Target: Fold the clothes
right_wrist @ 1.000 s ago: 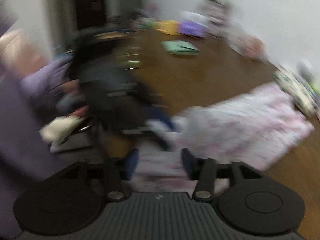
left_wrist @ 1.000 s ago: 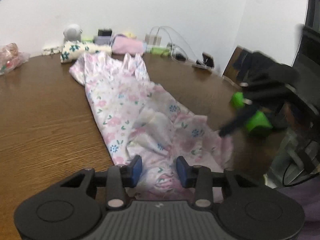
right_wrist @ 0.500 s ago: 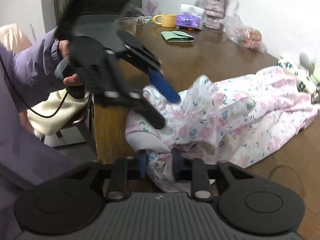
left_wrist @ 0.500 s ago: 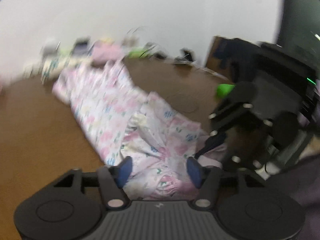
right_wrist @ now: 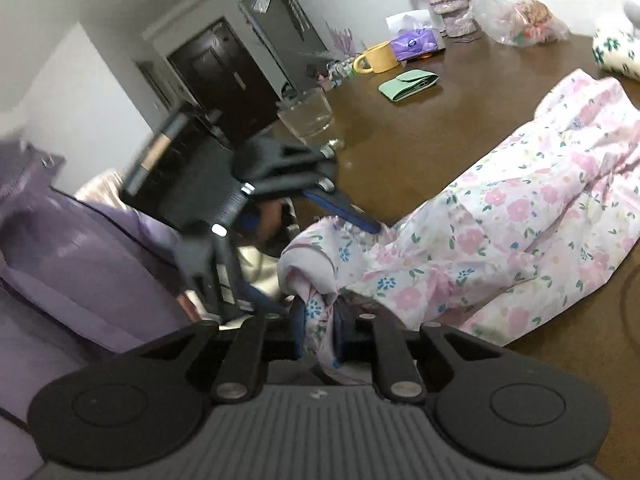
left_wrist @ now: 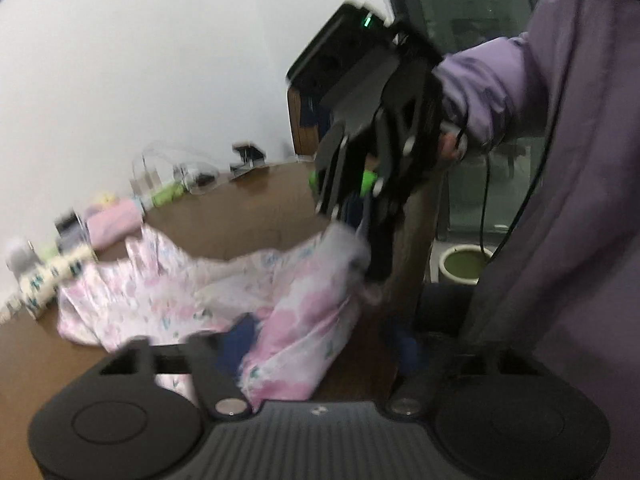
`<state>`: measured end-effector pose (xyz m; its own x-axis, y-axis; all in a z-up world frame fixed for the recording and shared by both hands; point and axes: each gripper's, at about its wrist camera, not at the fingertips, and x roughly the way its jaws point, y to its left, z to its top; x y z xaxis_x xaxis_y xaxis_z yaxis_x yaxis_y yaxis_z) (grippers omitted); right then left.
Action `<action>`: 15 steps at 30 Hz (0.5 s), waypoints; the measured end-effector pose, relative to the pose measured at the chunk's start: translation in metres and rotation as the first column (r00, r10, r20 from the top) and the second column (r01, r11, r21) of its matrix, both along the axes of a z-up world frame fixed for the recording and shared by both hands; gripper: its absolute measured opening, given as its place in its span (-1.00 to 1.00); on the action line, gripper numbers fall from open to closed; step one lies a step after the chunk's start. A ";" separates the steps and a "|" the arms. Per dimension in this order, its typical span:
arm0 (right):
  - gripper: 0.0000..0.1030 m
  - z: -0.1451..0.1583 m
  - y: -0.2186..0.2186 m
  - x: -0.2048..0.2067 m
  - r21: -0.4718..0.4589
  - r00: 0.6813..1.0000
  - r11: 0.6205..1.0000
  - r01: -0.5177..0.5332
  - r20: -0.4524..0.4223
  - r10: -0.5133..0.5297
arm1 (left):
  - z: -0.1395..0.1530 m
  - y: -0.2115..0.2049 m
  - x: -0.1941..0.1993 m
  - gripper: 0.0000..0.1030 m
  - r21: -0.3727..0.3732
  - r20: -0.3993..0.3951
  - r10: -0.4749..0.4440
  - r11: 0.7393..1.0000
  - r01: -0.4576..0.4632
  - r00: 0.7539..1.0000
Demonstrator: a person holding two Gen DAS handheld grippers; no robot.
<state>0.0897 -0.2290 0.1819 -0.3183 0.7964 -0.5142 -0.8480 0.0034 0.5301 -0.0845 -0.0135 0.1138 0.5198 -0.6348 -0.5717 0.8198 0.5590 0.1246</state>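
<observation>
Your right claw (right_wrist: pixel 320 322) sits at the lower centre of its own view, its two blue pads squeezed together on a bunched fold of the garment (right_wrist: pixel 520 216), one floral piece in pink and white. From that pinch the cloth runs up and right across the brown tabletop (right_wrist: pixel 400 148) toward the right edge of the frame. In your left view the right claw (left_wrist: pixel 360 248) shows at centre right, held in your purple-sleeved hand, with the cloth's corner hanging from its tips.

Your left claw (left_wrist: pixel 320 340) spreads wide at the bottom of its view; one blue pad (left_wrist: pixel 240 336) shows left of centre and a second just right of centre, with a drape of the garment (left_wrist: pixel 296 320) falling between them. The blur hides whether either pad touches the cloth. In the right view the left claw (right_wrist: pixel 352 216) appears at centre left, one blue finger reaching to the cloth's raised edge.

In the right view's upper half you have one green wallet (right_wrist: pixel 408 84), one yellow mug (right_wrist: pixel 378 58), one glass bowl (right_wrist: pixel 306 118), one purple tissue pack (right_wrist: pixel 416 42), one vase (right_wrist: pixel 444 4) and one plastic bag (right_wrist: pixel 520 20). A second folded cloth (right_wrist: pixel 616 50), white with dark green flowers, lies at the upper right edge. In the left view one pink bundle (left_wrist: pixel 114 220) rests at the left by the wall.
</observation>
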 end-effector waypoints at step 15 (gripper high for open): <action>0.04 -0.006 -0.016 -0.070 0.036 0.759 0.996 0.078 0.646 -0.083 | 0.016 0.010 0.059 -0.71 -0.126 -0.319 -0.080 0.991 0.042 0.945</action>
